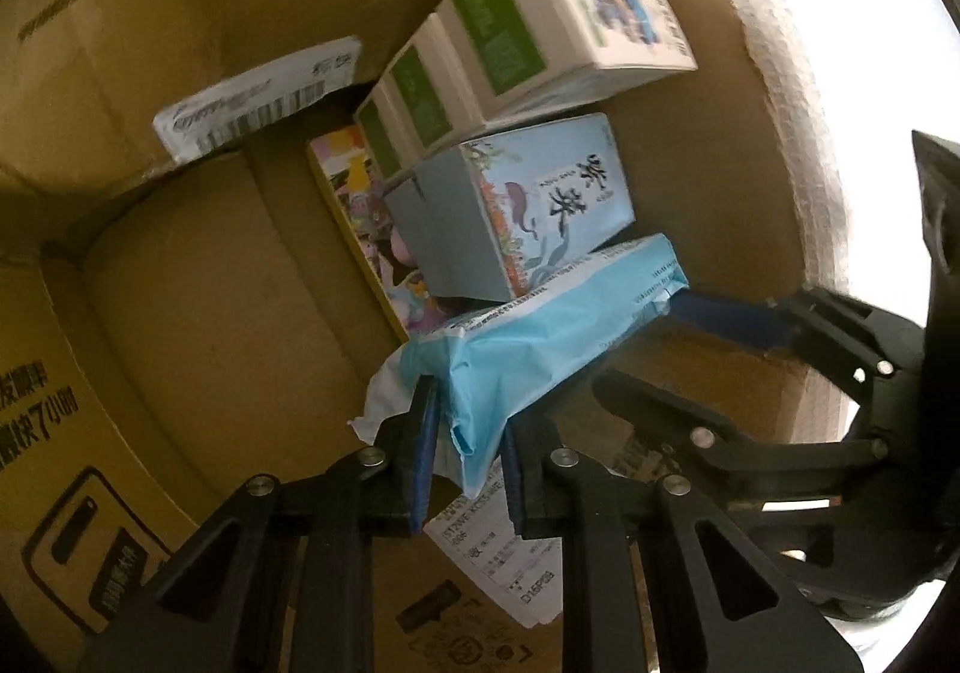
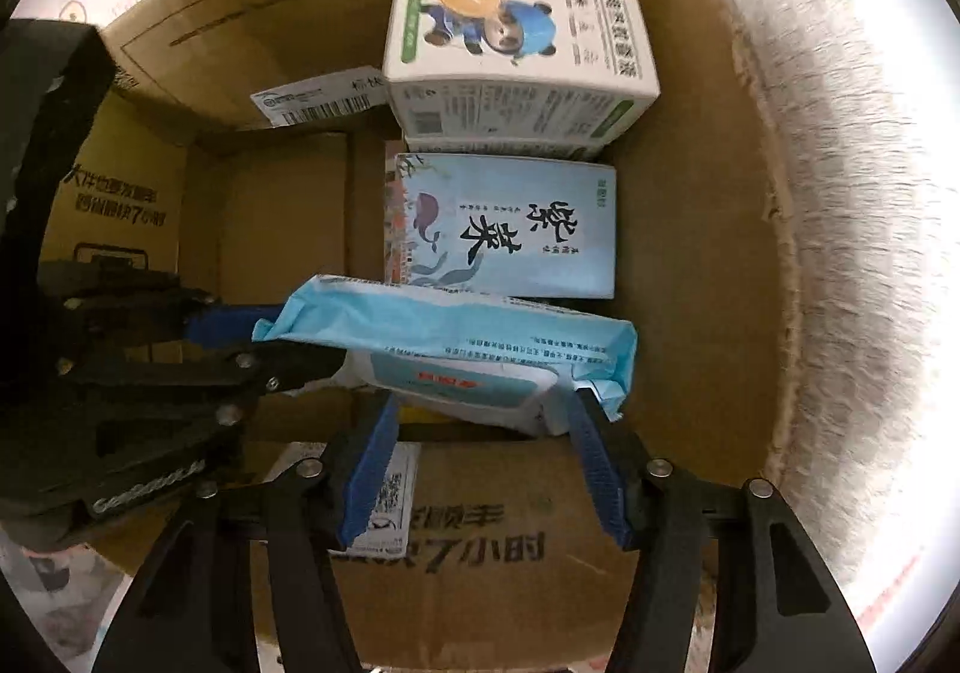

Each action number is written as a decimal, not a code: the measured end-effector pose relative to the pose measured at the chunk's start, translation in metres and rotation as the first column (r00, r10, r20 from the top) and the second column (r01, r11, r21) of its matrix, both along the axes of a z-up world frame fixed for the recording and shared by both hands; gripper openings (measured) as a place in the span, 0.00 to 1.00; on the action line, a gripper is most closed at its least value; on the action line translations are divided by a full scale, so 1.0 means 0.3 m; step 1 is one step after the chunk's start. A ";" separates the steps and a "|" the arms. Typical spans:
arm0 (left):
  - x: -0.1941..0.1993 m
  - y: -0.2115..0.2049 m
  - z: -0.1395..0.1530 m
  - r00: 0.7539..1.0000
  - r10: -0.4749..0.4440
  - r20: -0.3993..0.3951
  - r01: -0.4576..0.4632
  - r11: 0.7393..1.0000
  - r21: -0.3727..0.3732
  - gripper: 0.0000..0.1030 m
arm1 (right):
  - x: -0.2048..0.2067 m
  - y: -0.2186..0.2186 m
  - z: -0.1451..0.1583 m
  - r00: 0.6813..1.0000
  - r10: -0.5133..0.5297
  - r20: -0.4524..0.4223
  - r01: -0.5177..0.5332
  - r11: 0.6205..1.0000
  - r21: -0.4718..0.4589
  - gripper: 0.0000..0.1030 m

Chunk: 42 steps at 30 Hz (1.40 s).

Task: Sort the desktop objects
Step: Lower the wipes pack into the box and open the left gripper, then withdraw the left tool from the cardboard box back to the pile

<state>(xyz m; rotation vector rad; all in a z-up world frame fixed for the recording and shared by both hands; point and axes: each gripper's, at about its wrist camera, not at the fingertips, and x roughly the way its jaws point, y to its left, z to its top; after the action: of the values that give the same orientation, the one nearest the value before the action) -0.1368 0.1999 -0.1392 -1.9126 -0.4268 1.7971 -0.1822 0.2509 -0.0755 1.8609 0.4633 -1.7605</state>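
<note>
A light blue wipes pack (image 2: 480,328) hangs inside a cardboard box (image 2: 702,229), just in front of a blue-grey carton (image 2: 510,223) with dark brush lettering. My right gripper (image 2: 483,433) points down, its blue pads against the pack's underside on either side of the white lid. My left gripper (image 2: 264,346) comes in from the left and pinches the pack's crimped end. In the left wrist view my left gripper (image 1: 468,433) is shut on that crumpled end of the pack (image 1: 540,331), and my right gripper (image 1: 666,355) holds the far end.
A white and green carton with a panda (image 2: 516,42) lies on similar cartons (image 1: 414,90) at the back of the box. A colourful yellow-edged box (image 1: 360,217) lies under the stack. Shipping labels (image 2: 318,96) stick to the box walls. A white fuzzy surface (image 2: 870,265) lies outside the right wall.
</note>
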 end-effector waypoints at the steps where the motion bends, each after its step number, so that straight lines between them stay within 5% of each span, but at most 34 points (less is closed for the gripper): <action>1: 0.000 -0.008 -0.010 0.999 0.025 0.020 -0.025 1.000 0.003 0.20 | 0.014 0.011 -0.011 1.000 0.000 0.011 0.000 1.000 -0.002 0.49; 5: 0.016 -0.055 -0.045 0.981 0.161 0.104 -0.168 0.984 0.063 0.21 | 0.023 -0.049 -0.051 0.999 -0.004 0.037 0.003 1.000 0.009 0.38; 12: 0.065 -0.130 -0.027 0.935 0.321 0.148 -0.328 0.944 0.027 0.31 | 0.000 -0.094 -0.125 0.997 0.006 0.075 -0.008 1.000 0.028 0.35; 20: 0.076 -0.124 -0.045 0.926 0.311 0.215 -0.306 0.950 -0.059 0.25 | 0.019 -0.146 -0.201 0.996 0.069 0.065 -0.077 0.987 0.140 0.35; 28: 0.045 -0.132 -0.196 0.855 0.336 0.394 -0.334 0.939 -0.078 0.18 | 0.005 -0.083 -0.172 0.995 0.097 0.035 -0.102 0.984 0.147 0.35; 39: 0.017 -0.112 -0.289 0.832 0.276 0.482 -0.319 0.948 0.008 0.12 | -0.014 -0.037 -0.090 0.992 0.090 -0.086 -0.074 0.981 0.177 0.35; 42: 0.009 -0.102 -0.276 0.851 0.237 0.468 -0.267 0.964 -0.002 0.14 | -0.023 -0.030 -0.097 0.993 0.078 -0.085 -0.063 0.983 0.174 0.35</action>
<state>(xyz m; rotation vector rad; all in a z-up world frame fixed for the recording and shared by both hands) -0.1340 0.1694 -0.2220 -2.3282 -0.9289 1.4258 -0.1892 0.2421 -0.1045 1.8591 0.7275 -1.8128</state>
